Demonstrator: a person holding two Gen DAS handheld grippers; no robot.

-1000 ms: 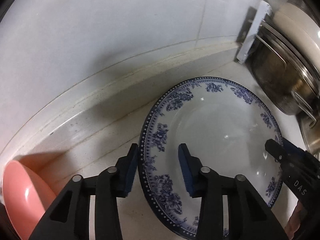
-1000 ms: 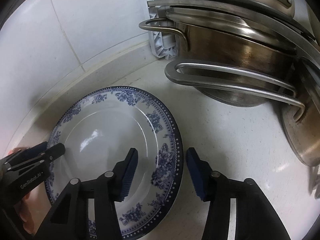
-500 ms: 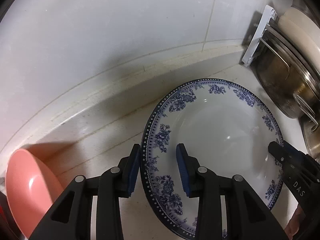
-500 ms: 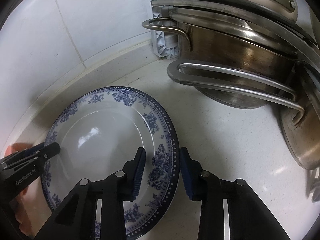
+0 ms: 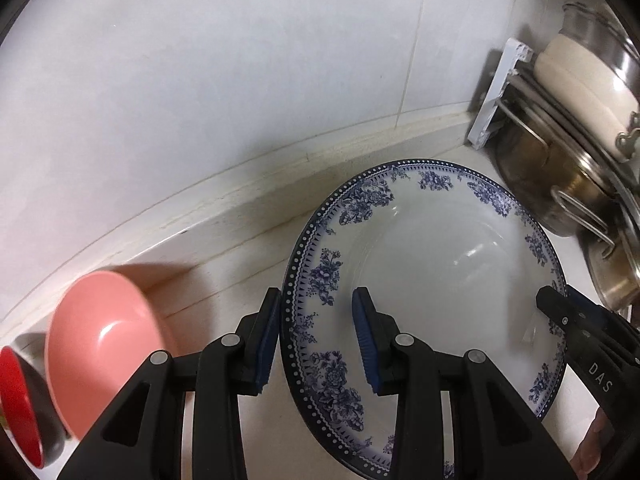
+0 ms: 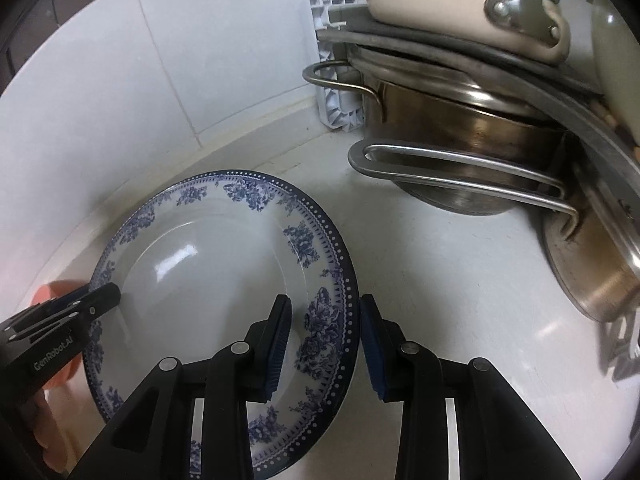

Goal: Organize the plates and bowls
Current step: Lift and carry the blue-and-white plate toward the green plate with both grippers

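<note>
A white deep plate with a blue flower rim hangs between both grippers, just above the pale counter. My left gripper is shut on its left rim, one pad outside the edge and one inside the well. On the opposite rim my right gripper is shut the same way. Each gripper's tip also shows in the other view: right gripper, left gripper. A pink bowl lies tilted at the left by the wall.
A red-and-black bowl sits at the far left edge. Stacked steel pots with long handles and a cream pot crowd the right, beside a white plastic rack. A tiled wall runs close behind.
The right gripper's jaws narrowed onto the plate's rim. Both grippers then rose with the plate, and the pink bowl and the pots came further into view.
</note>
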